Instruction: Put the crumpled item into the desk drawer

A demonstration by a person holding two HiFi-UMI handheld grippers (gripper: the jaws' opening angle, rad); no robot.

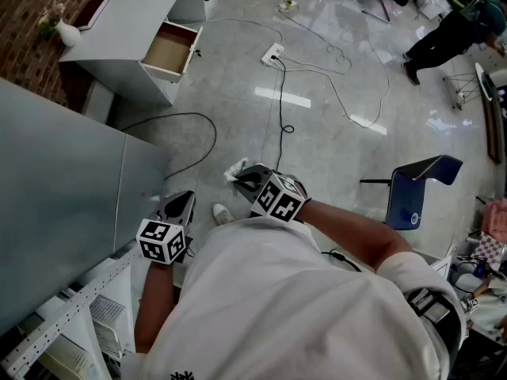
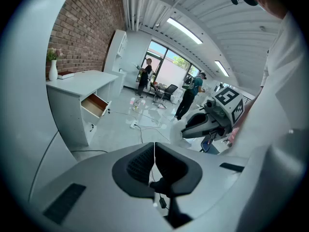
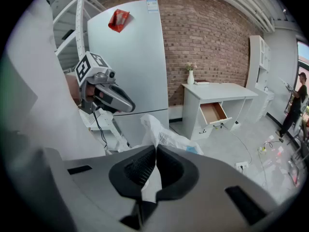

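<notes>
Head view: stood on the grey floor well apart from the white desk (image 1: 131,14), its drawer (image 1: 169,49) pulled open. Held the right gripper (image 1: 245,178) out in front of the body, jaws clenched on the crumpled item (image 1: 236,169), a small white wad poking past the fingertips up and to the left, roughly toward the desk. Carried the left gripper (image 1: 181,203) lower and further left, close beside a tall grey fridge (image 1: 63,188) and apart from the other gripper.

Left gripper view: showed the jaws pressed together with nothing between them. Looked across at the right gripper (image 2: 188,129) on the right side, and at the desk (image 2: 79,83) with the open drawer (image 2: 94,105) far off on the left.

Right gripper view: showed the jaws shut tight on the crumpled item (image 3: 166,137), thin white plastic film, wrinkled and partly see-through, with faint print and a small blue patch low on its right. Ran lengthwise through the pinch: a narrow strip hanging below the pads, the bulk fanning up and forward, the tallest fold nearly upright and the lower mass spreading right. Pointed that bulk toward the desk side, the open drawer (image 3: 213,112) well beyond it and the left gripper (image 3: 126,104) off to the upper left, before the fridge (image 3: 133,57)
</notes>
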